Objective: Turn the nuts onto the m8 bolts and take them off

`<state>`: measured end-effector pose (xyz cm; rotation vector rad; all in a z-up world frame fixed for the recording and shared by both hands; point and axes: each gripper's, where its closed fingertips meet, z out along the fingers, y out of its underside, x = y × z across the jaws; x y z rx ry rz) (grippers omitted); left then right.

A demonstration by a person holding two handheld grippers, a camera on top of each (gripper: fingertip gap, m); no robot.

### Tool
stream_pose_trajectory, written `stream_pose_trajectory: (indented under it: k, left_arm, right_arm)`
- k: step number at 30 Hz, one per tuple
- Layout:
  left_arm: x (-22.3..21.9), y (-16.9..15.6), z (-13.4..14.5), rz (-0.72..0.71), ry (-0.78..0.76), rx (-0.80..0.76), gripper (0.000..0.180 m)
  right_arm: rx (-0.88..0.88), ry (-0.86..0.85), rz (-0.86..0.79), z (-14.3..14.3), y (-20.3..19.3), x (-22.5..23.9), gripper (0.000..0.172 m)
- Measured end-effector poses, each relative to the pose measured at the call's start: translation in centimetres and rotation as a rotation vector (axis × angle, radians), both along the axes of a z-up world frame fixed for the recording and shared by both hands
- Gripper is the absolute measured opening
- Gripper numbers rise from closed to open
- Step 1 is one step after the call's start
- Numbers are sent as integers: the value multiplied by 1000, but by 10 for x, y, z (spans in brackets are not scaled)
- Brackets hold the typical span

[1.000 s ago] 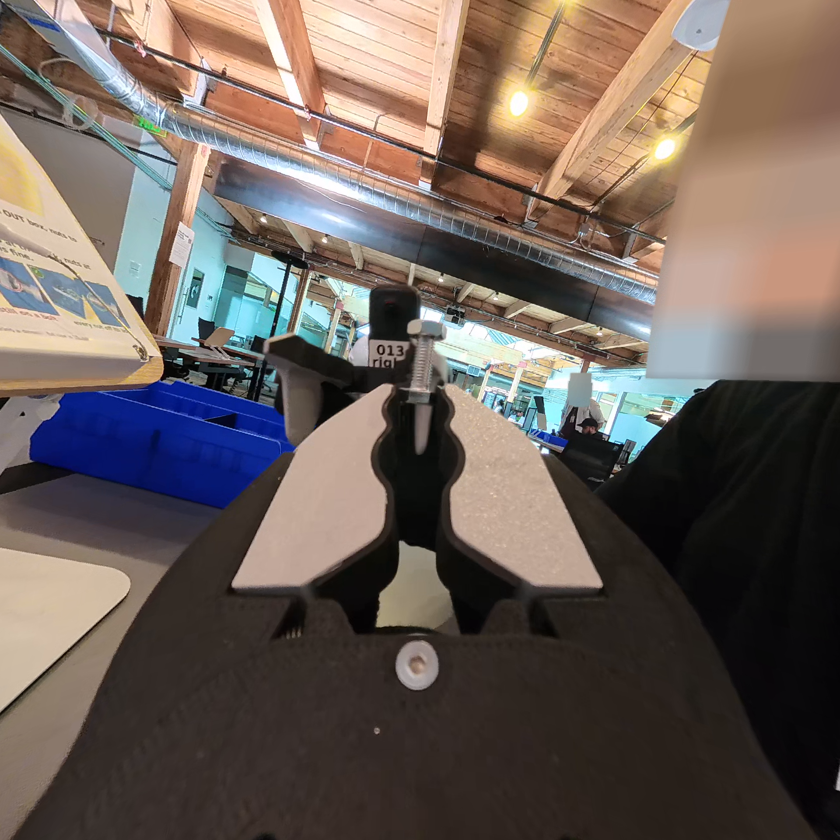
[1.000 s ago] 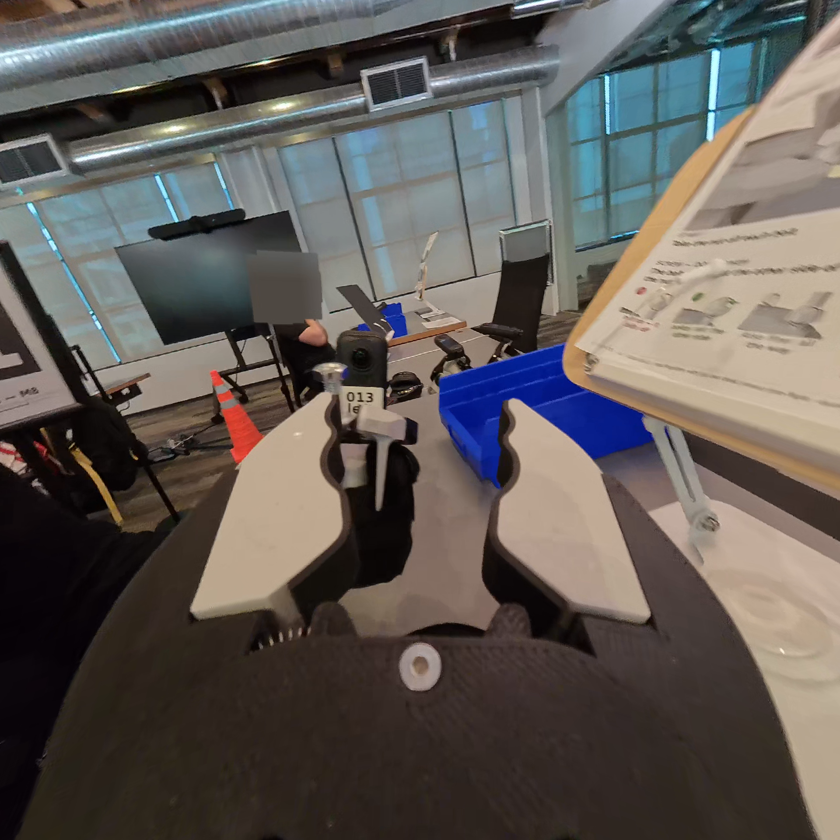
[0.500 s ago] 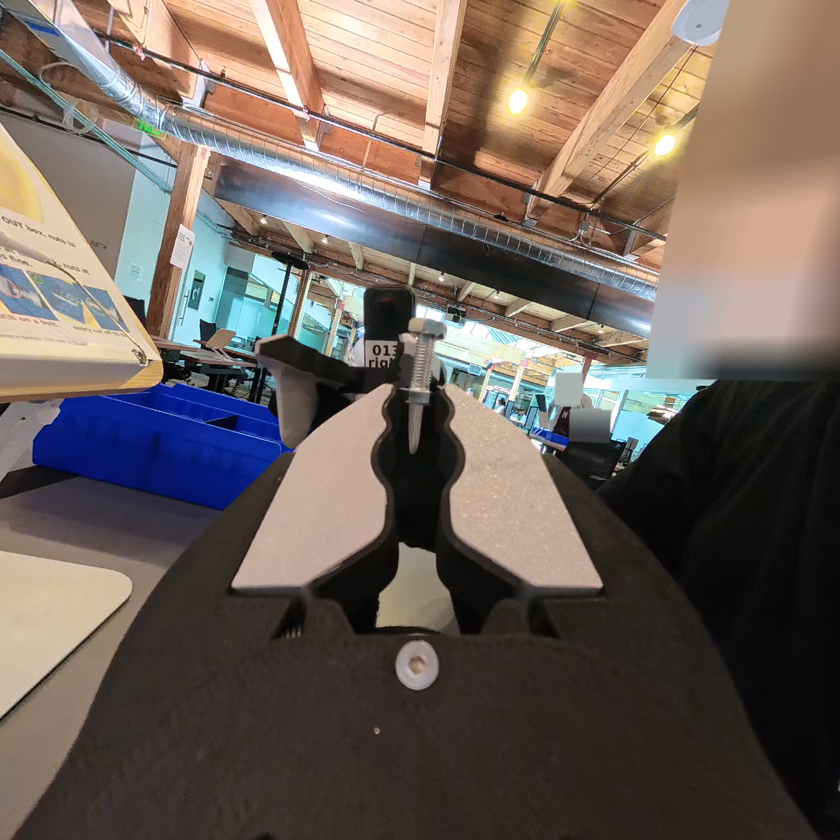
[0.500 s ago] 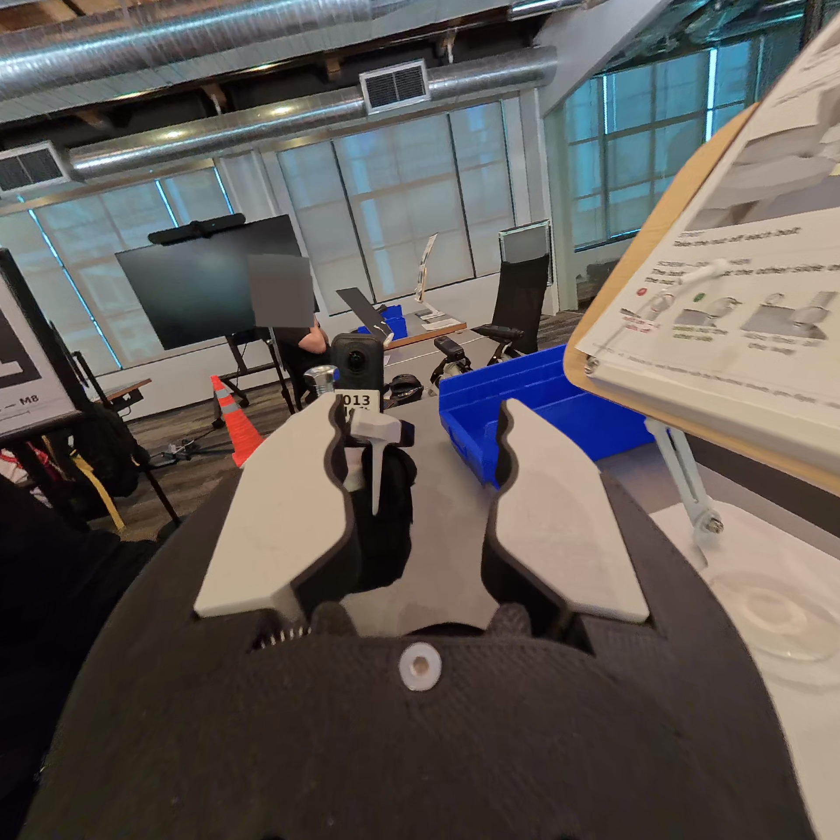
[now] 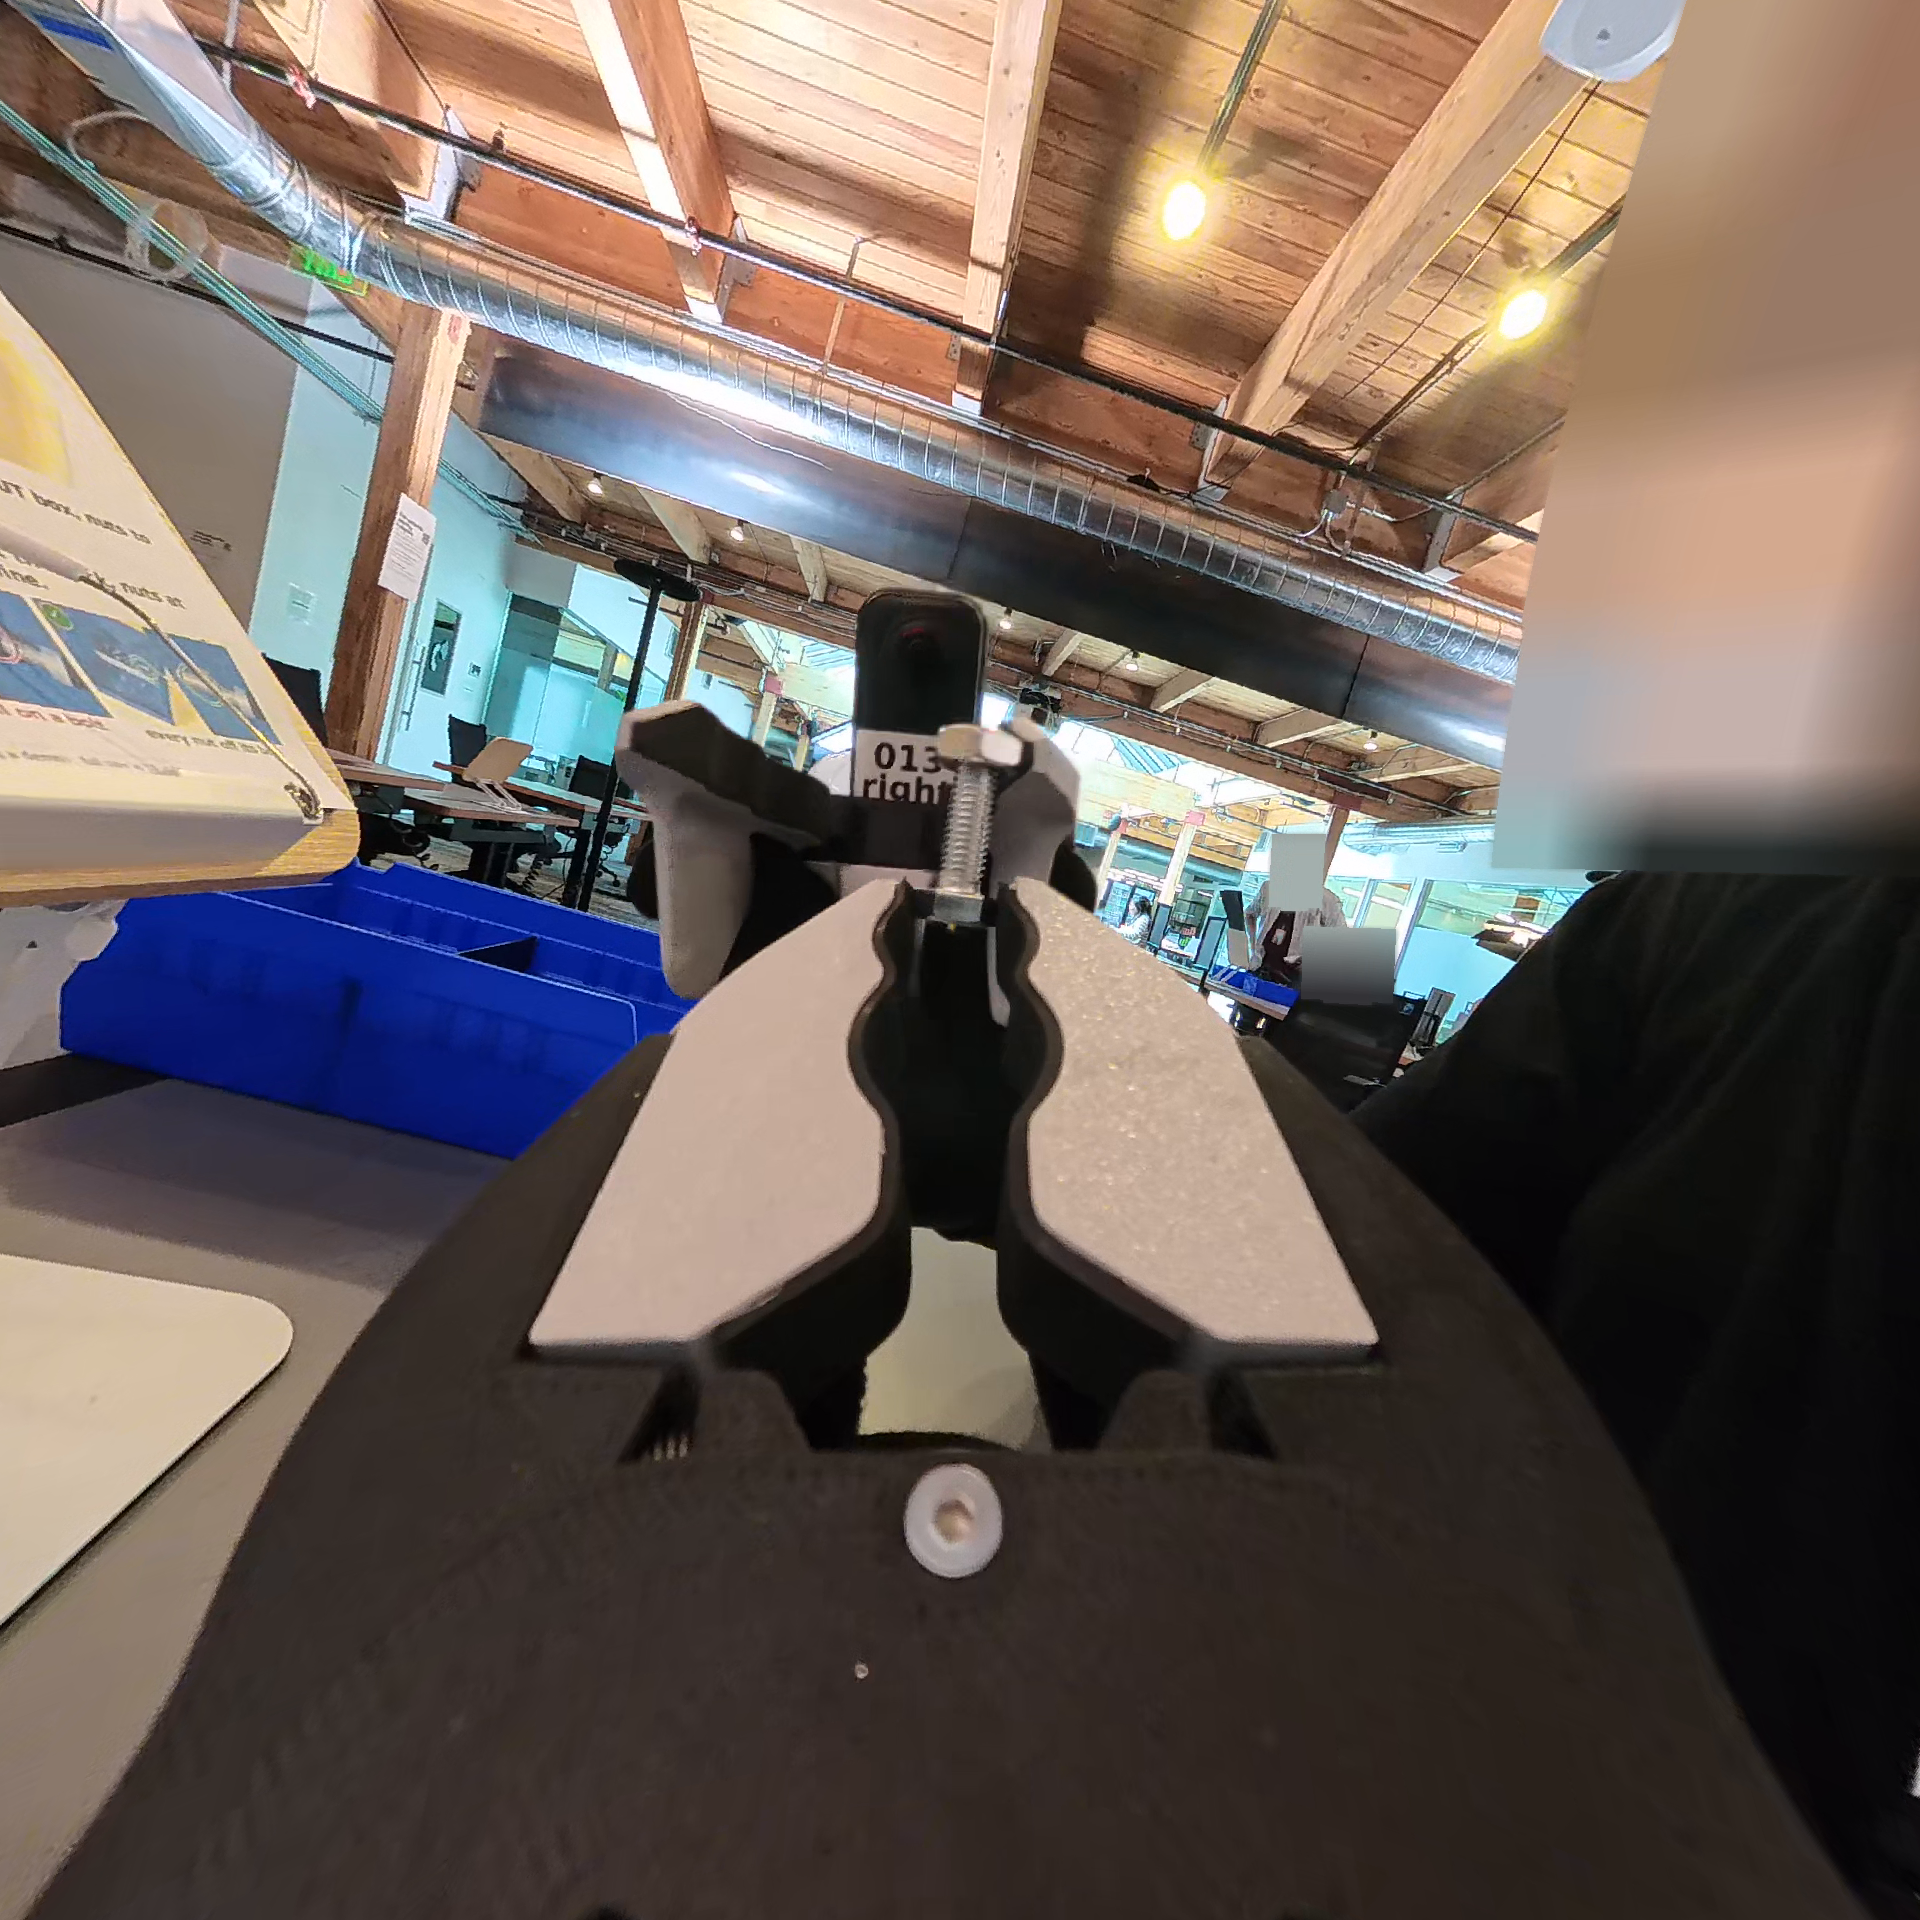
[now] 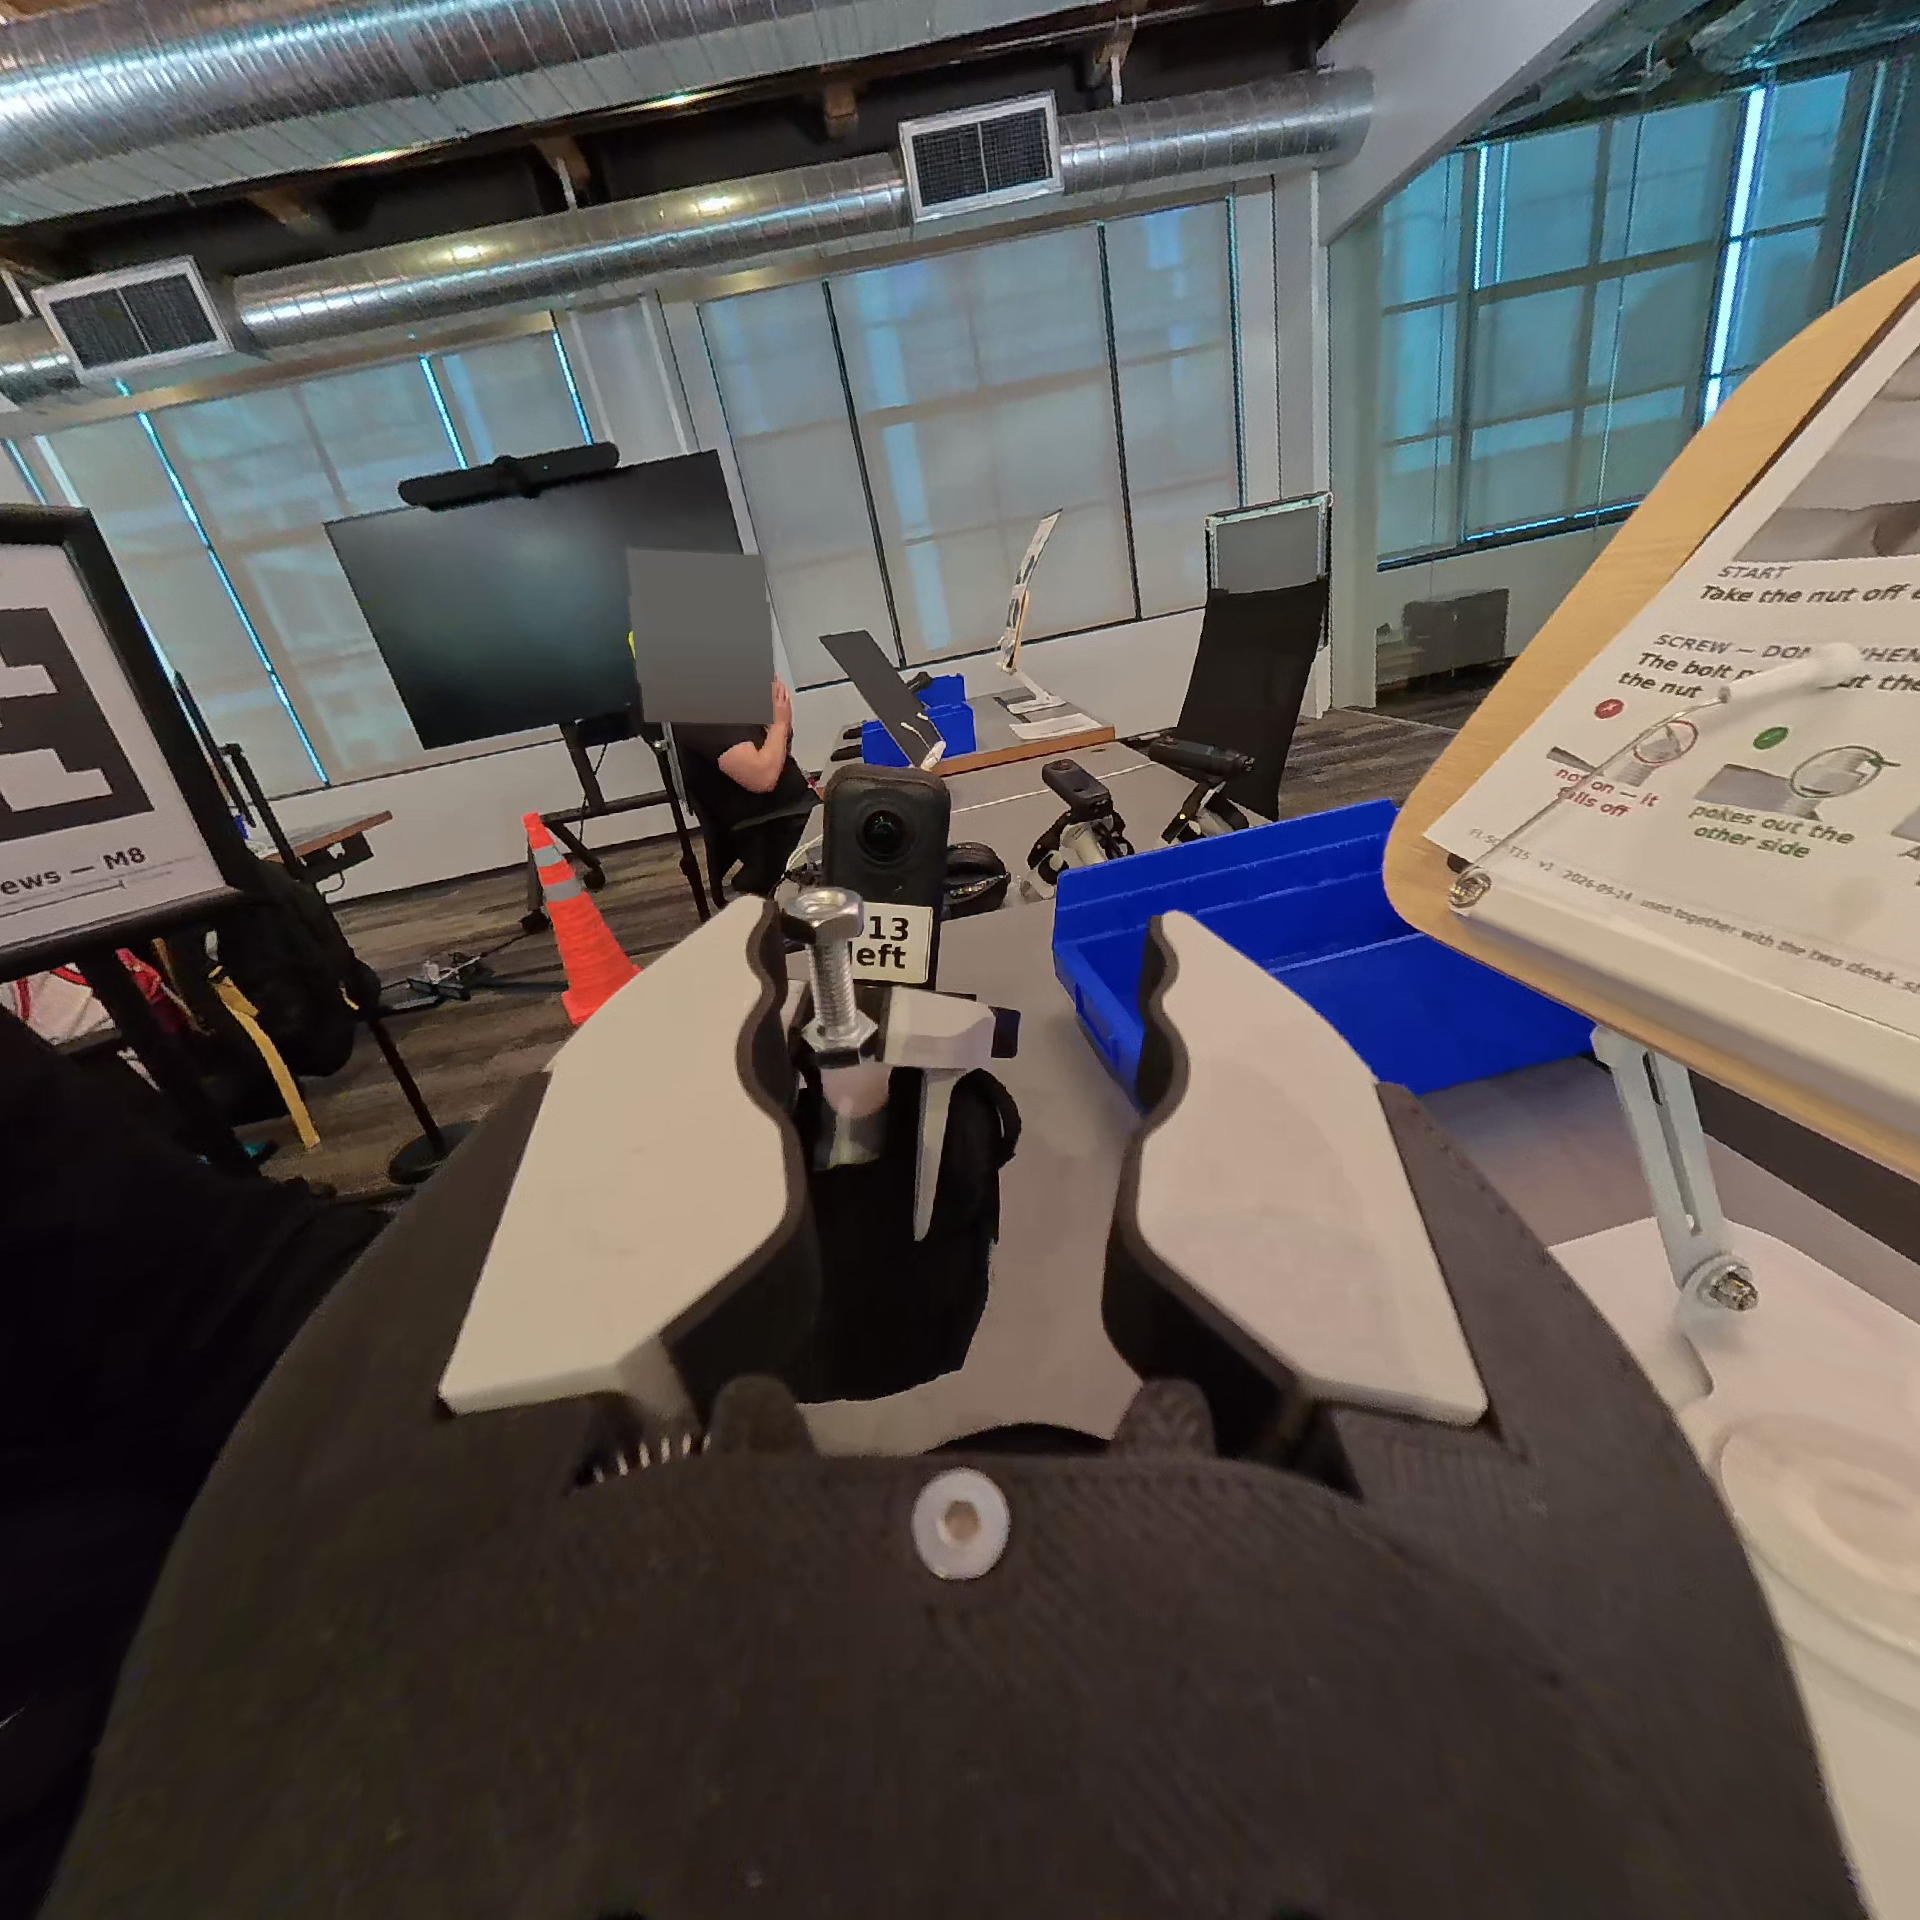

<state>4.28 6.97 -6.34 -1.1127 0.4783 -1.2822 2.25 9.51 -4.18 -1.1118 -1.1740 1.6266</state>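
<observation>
Left claw (image 5: pixel 956 916) is clamped on the nut (image 5: pixel 954 910), one pad on each side. The bolt (image 5: pixel 961 821) stands upright out of the nut, head on top, with a long run of thread bare between head and nut. Judged from that, the nut sits near the bolt's tip end, barely run on.

Your right claw (image 6: pixel 961 935) is wide apart and grips nothing. Since a second ago it has shifted in toward the bolt. Then the bolt head sat half behind its left finger (image 6: pixel 644 1122); now the head shows just inside that finger and the other finger is well apart from it. Jaw spread looks about the same as before. The left claw's hold is unchanged.

This looks like lining up for a grab on the bolt head to turn it. You can't tell whether that means on or off. Everything is held up above the tabletop (image 5: pixel 208 1174), near the blue bin (image 6: pixel 1299 935).
</observation>
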Motion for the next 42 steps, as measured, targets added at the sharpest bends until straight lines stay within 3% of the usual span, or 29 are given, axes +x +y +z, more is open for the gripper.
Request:
stream_pose_trajectory:
  k: [10,13,15,19,27,33,35,37,42]
  left_arm:
    - [-2,4,-2,46,38,-6,16]
    - [-7,10,-7,167,163,0,15]
    - [-8,16,-16,289,341,12,15]
    - [-13,22,-23,478,569,51,15]
    - [-11,34,-39,739,969,148,15]
    - [-13,39,-41,868,1108,200,15]
    - [-13,41,-43,891,1144,216,15]
    - [-11,41,-41,907,1151,230,15]
    - [-10,40,-41,880,1149,217,15]
  right_arm:
    - [8,-30,-31,-1,11,17,63]
    - [38,-124,-2,-1,7,21,48]
    - [49,-246,10,-11,5,21,41]
    - [-12,-425,38,-31,1,19,42]
    - [-266,-440,74,-38,-1,12,43]
    - [-390,-459,64,-48,5,10,36]
    - [-416,-439,69,-48,6,10,25]
    - [-411,-433,56,-49,9,10,15]
    - [-313,-434,54,-48,7,12,15]
